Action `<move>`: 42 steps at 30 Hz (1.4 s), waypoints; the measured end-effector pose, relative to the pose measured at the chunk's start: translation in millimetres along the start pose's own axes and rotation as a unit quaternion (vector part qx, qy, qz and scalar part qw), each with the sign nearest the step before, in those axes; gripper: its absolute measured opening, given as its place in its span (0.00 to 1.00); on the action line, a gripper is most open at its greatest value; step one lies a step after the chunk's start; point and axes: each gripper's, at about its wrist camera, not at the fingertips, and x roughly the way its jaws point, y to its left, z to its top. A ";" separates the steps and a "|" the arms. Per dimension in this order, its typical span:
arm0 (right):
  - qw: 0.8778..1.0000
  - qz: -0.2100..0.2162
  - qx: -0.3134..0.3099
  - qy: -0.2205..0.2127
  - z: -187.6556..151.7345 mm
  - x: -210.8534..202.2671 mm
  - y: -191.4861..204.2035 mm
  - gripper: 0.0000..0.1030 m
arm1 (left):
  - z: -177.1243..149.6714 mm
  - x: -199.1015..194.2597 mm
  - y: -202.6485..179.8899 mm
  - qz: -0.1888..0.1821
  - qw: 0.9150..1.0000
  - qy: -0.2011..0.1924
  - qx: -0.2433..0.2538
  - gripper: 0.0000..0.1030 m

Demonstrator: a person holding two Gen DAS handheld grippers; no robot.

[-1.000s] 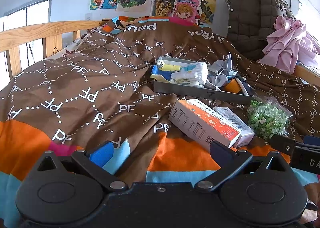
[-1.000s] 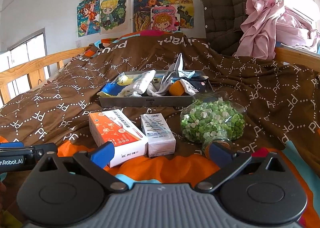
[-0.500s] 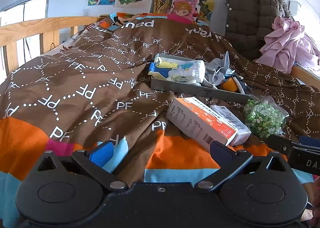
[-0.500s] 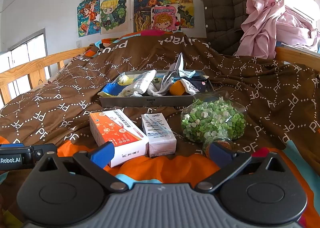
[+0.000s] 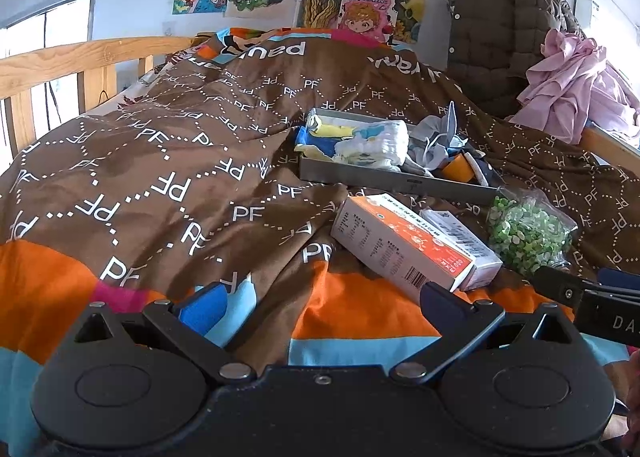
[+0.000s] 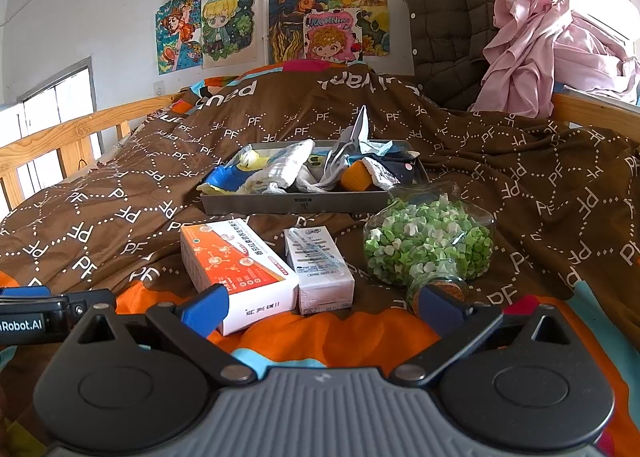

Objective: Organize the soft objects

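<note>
From the left wrist, your left gripper [image 5: 320,303] is spread and empty above the quilt [image 5: 160,185]; soft cloths [image 5: 372,145] already fill the grey tray [image 5: 392,179]. From the right wrist, your right gripper [image 6: 324,307] is spread near the boxes [image 6: 236,265]; nothing soft visibly remains outside.

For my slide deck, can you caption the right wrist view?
Open right tongs face an orange box, a white box and a jar before a cloth-filled tray.
</note>
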 end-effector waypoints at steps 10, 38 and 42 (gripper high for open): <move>1.000 0.001 0.000 0.001 0.1 -0.1 0.4 1.00 | -0.3 -0.7 0.3 -0.002 1.000 -0.001 0.002 0.99; 1.000 0.001 0.000 0.002 -1.3 0.0 1.3 1.00 | -1.7 -0.8 -0.9 -0.013 1.000 -0.002 0.013 0.99; 1.000 0.001 0.000 0.002 -1.0 0.1 1.1 1.00 | -1.1 -0.9 -1.0 -0.010 1.000 -0.001 0.011 0.99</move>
